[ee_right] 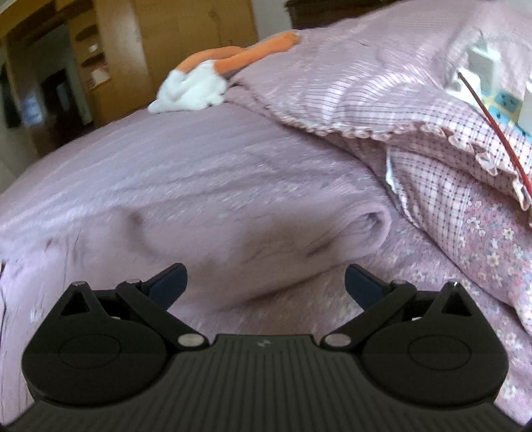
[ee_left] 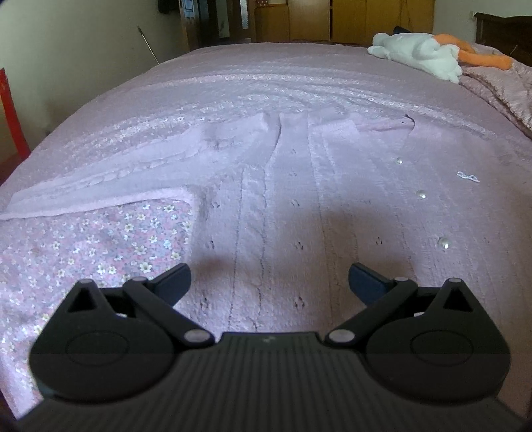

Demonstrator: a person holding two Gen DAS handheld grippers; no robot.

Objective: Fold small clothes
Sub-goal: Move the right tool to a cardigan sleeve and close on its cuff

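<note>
On the bed (ee_left: 232, 76), over a pale purple bedspread with a floral-print sheet (ee_left: 83, 246) showing at its near left, a small lilac knitted cardigan (ee_left: 299, 186) lies spread flat. Its body runs from just ahead of the left tongs (ee_left: 269, 282) away toward the middle of the bed, one sleeve (ee_left: 109, 182) stretches out to the left across the floral print, and a row of pearl buttons (ee_left: 421, 194) sits along its right side. The left tongs are released, both fingers spread wide, hovering low above the knit with nothing between them. From the right wrist view, the right tongs (ee_right: 264, 282) are likewise spread wide and empty, above a rumpled, rolled-up fold of the same lilac knit (ee_right: 332, 232); this view is blurred, so finer detail of the fold cannot be told. Just to the right of that fold lies a plaid pillow (ee_right: 415, 119) with a frilled edge, floral fabric beneath it. Well apart, toward the far side of the bed, a white and orange plush toy (ee_left: 422, 53) lies on the bedspread, wooden cupboards (ee_left: 349, 20) beyond it.
</note>
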